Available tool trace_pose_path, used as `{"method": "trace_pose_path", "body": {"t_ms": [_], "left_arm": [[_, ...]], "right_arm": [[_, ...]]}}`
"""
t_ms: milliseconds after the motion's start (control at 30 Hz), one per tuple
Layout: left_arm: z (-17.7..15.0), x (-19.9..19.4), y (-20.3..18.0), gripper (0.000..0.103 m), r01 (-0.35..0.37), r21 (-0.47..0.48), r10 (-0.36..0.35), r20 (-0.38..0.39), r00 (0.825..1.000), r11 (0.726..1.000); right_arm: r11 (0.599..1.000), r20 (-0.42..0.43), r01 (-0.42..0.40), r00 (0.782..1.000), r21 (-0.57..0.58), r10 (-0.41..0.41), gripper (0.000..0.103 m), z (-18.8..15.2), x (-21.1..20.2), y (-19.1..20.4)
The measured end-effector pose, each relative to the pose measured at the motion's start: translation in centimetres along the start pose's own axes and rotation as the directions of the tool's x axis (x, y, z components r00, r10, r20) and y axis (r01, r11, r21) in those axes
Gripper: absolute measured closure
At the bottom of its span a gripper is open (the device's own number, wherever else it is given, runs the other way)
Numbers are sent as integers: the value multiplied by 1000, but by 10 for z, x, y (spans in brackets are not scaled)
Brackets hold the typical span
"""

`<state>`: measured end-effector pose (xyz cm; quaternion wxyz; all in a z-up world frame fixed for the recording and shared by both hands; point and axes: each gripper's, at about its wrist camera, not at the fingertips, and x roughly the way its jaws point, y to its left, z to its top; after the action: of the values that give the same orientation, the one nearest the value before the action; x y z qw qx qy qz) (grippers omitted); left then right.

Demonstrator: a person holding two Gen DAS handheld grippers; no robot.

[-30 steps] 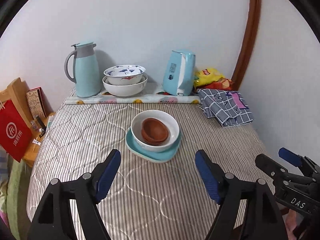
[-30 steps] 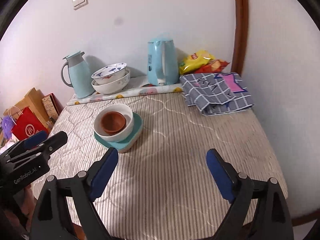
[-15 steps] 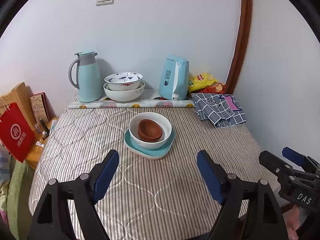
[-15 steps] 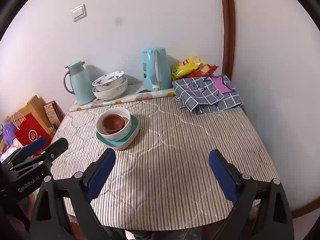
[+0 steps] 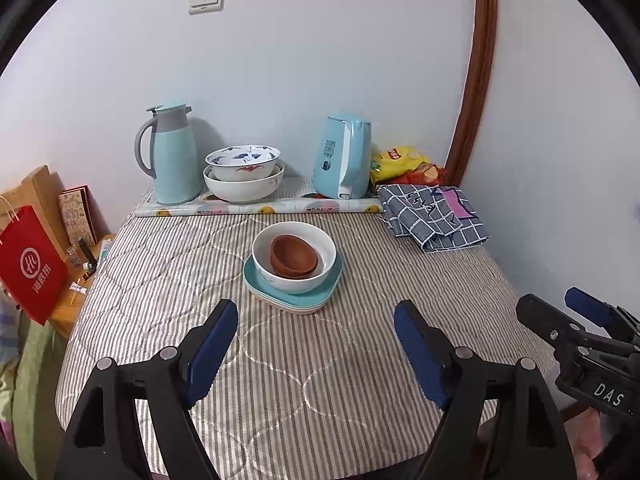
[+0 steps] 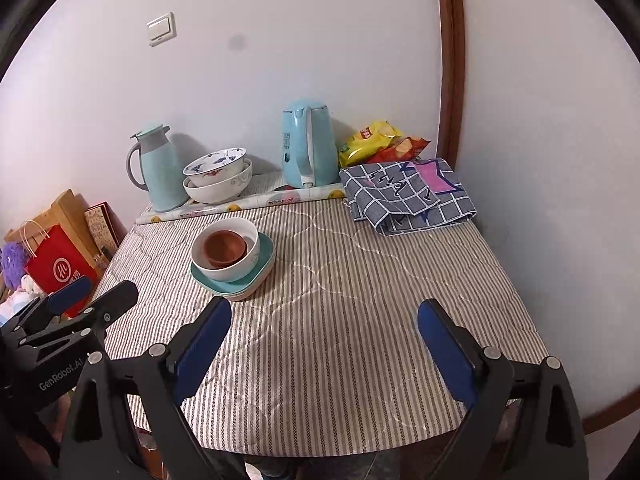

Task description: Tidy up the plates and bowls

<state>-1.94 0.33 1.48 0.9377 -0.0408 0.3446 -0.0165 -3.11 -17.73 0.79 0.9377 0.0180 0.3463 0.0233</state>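
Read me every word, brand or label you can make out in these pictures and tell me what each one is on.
"DAS": on the right gripper, at the left view's right edge.
"GenRobot.AI": on the left gripper, at the right view's left edge.
Red bag: round logo and characters, too small to read.
Blue kettle label, yellow chip bag logo, checked cloth lettering: too blurred.

Left wrist view: right gripper (image 5: 560, 312) enters at the right edge, body cut off there. Teal plates (image 5: 294, 298) largely covered by white bowl (image 5: 296, 258); count of stacked plates not resolvable. Brown bowl (image 5: 294, 258) has its underside hidden in the white bowl. Far beyond the left gripper (image 5: 316, 328), the lower patterned bowl (image 5: 244, 188) is partly hidden by the one nested in it. Kettle label (image 5: 329, 152) print too small to read. Red bag (image 5: 32, 264) clipped at the left edge.
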Motion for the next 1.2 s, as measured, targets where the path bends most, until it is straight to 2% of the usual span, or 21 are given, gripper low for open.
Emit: {"method": "trace_pose_path", "body": {"t_ms": [333, 1200], "left_arm": [[0, 0, -5, 23, 25, -11, -25, 1, 1000, 1000], [-2, 2, -7, 23, 27, -14, -27, -5, 1000, 1000]], "right_arm": [[1000, 1, 18, 1000, -1, -18, 10, -1, -4, -5], [1000, 2, 29, 1000, 1, -29, 10, -5, -4, -7]]}}
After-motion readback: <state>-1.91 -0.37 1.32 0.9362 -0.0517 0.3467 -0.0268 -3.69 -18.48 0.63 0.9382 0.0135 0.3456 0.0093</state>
